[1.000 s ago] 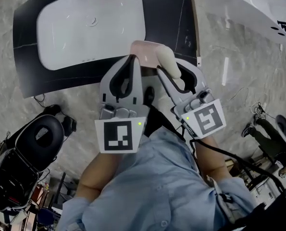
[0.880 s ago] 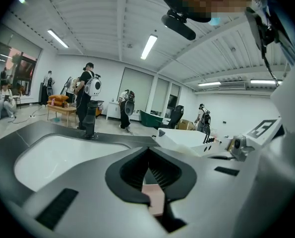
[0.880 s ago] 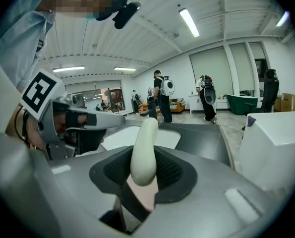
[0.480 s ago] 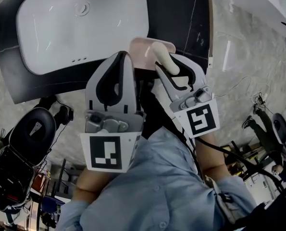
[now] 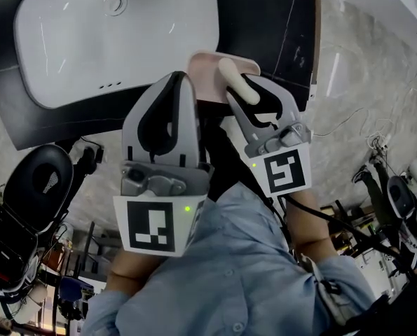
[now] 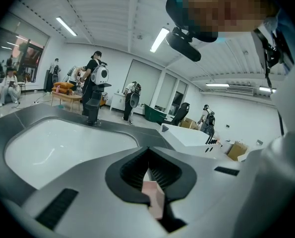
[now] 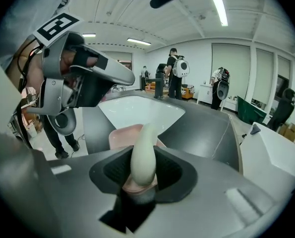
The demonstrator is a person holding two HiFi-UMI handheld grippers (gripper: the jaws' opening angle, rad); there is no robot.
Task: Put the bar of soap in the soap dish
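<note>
A cream bar of soap (image 5: 236, 82) stands on edge between the jaws of my right gripper (image 5: 246, 84), which is shut on it. It hangs right over the pink soap dish (image 5: 207, 72) at the black counter's (image 5: 264, 26) front edge. In the right gripper view the soap (image 7: 143, 152) hides the dish's (image 7: 120, 135) middle, and I cannot tell whether they touch. My left gripper (image 5: 182, 75) hovers just left of the dish with its jaws together. In the left gripper view (image 6: 148, 152) a bit of pink shows in the slit behind the tips.
A white sink basin (image 5: 117, 40) is set into the counter beyond the dish, with a black faucet (image 6: 91, 110) at its far side. A black chair (image 5: 47, 180) and cables lie on the floor at lower left. A white table (image 7: 276, 148) stands to the right.
Both grippers have come down towards the counter, and the soap now sits lower over the dish. The right gripper has rolled a little. Its hold on the soap is unchanged.
</note>
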